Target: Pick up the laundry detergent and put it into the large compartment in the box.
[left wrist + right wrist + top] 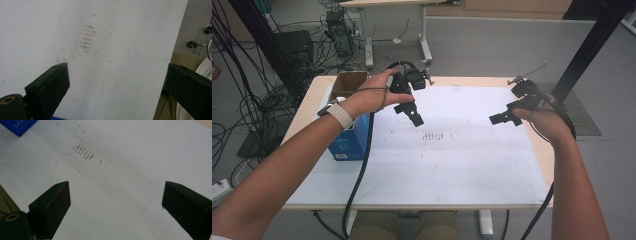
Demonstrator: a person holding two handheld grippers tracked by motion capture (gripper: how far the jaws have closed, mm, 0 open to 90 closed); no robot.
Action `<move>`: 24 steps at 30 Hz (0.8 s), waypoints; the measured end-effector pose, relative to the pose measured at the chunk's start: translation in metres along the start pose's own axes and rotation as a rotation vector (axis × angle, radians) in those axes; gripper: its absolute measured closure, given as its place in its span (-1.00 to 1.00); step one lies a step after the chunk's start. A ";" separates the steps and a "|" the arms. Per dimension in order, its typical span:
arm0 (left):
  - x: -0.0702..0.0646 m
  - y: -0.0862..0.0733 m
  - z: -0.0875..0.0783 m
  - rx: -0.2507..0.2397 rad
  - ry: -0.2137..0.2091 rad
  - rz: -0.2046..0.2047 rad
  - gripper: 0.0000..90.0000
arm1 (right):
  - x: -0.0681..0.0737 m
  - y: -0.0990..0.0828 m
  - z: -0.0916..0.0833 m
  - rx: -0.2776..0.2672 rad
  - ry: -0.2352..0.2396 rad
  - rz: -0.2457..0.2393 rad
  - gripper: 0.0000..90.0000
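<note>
I hold both grippers in the air above a white sheet [452, 160] that covers the table. My left gripper [412, 114] hangs over the sheet's left middle, its jaws wide apart with nothing between them [117, 82]. My right gripper [504, 117] hovers at the right side, jaws also wide apart and empty [115, 202]. A patch of brownish smudge marks [435, 136] lies on the sheet between the two grippers, also seen as smudge marks [88, 38] and smudge marks [83, 151] in the gripper views.
A blue box [347, 142] stands at the table's left edge under my left forearm, its corner [20, 125] showing in the right gripper view. A brown cardboard box [348, 84] sits at the back left corner. Cables and desk legs lie on the floor beyond.
</note>
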State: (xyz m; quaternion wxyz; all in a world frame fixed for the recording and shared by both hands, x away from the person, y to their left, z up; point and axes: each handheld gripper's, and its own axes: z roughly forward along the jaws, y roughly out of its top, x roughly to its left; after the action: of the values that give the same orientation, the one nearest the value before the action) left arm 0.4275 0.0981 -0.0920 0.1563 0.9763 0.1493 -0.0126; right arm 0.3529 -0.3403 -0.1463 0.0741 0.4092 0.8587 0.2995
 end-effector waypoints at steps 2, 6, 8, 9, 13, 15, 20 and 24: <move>0.000 0.000 0.001 0.001 -0.001 -0.004 -0.86 | 0.000 0.000 0.000 0.001 0.001 0.001 -0.82; 0.000 -0.002 0.001 0.000 0.001 -0.006 -0.86 | -0.001 0.000 0.001 0.002 0.002 0.001 -0.82; 0.001 -0.002 0.001 0.000 0.001 -0.007 -0.86 | -0.001 0.000 0.002 0.002 0.003 -0.001 -0.82; 0.001 -0.002 0.001 0.000 0.002 -0.009 -0.86 | -0.001 0.000 0.002 0.002 0.004 -0.002 -0.82; 0.000 -0.003 0.001 0.001 0.005 -0.014 -0.86 | -0.001 0.001 0.004 0.001 0.008 -0.006 -0.82; 0.001 -0.003 0.001 0.001 0.006 -0.016 -0.86 | -0.002 0.001 0.004 0.000 0.009 -0.007 -0.82; 0.001 -0.002 0.003 0.006 0.004 -0.017 -0.86 | -0.003 -0.002 0.005 -0.001 0.012 -0.004 -0.82; 0.001 -0.002 0.005 0.006 0.000 -0.019 -0.86 | -0.004 -0.004 0.005 0.000 0.011 -0.002 -0.82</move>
State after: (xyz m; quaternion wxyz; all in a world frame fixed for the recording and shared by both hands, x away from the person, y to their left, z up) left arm 0.4279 0.0991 -0.0976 0.1534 0.9752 0.1586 -0.0145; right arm 0.3550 -0.3429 -0.1535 0.0696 0.4068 0.8594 0.3019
